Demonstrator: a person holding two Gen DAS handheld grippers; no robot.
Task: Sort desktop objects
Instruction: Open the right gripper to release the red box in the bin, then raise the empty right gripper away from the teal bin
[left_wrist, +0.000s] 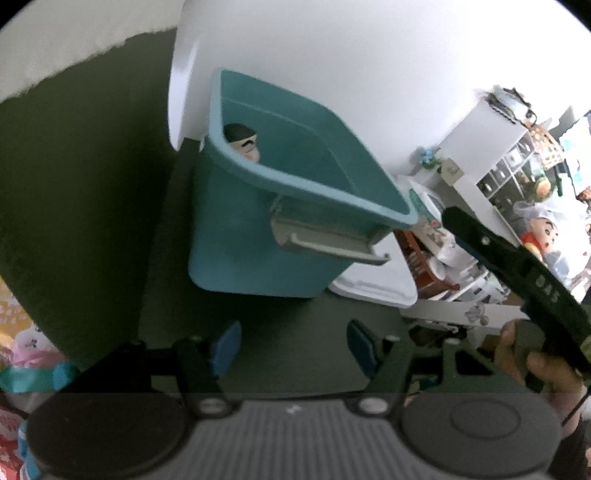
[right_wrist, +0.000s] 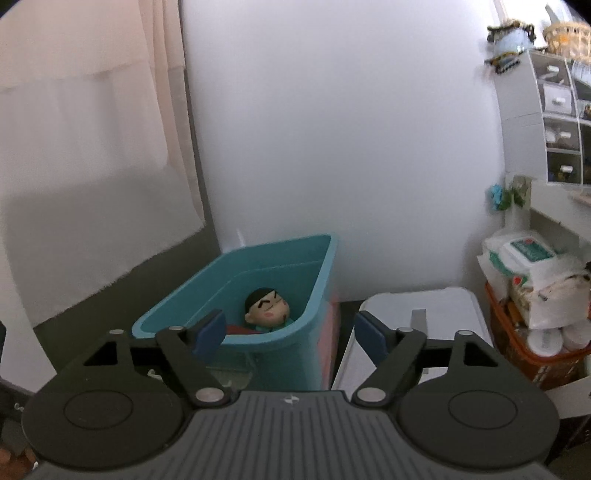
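Note:
A teal plastic bin stands on the dark green desk mat against the white wall. A small doll with black hair lies inside it, and only its head shows over the rim in the left wrist view. My right gripper hovers open over the near rim of the bin, with nothing between its blue pads. My left gripper is open too and points at the mat in front of the bin, holding nothing. One black finger of the right gripper crosses the right side of the left wrist view.
A white lidded box sits right of the bin. Further right is an orange basket piled with wipes packs and bags, under a white drawer unit. A person's hand grips the right tool. Colourful items lie at the mat's left edge.

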